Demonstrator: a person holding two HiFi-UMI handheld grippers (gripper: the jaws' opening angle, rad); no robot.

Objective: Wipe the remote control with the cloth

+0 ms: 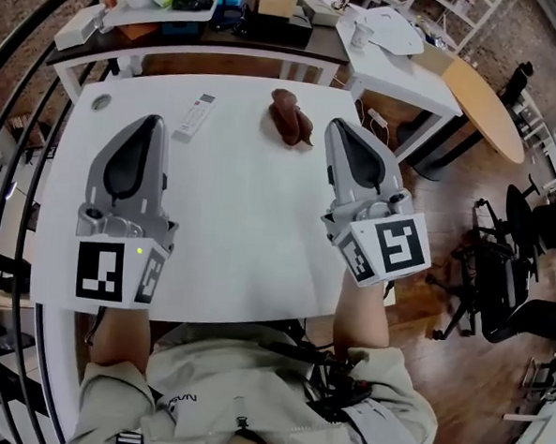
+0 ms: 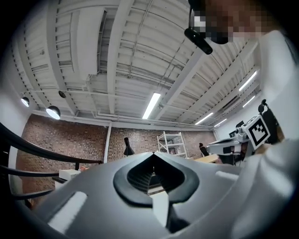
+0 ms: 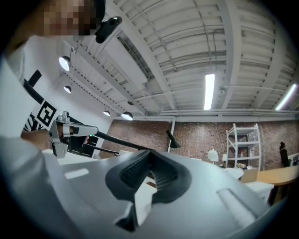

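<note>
left fingers (image 1: 154,138) closed, empty | right fingers (image 1: 337,140) closed, empty | remote (image 1: 194,116), cloth (image 1: 291,117) lie ahead, untouched

Counts, your station:
You are facing one remote control (image 1: 194,116), one cloth (image 1: 291,118), one table (image 1: 250,215); holding left gripper (image 1: 153,122), right gripper (image 1: 334,126): two.

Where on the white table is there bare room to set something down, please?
The widest bare patch is the middle of the table, between the left gripper and right gripper, nearer than the remote and cloth. The gap between them is free but narrow. The desks behind are crowded.
</note>
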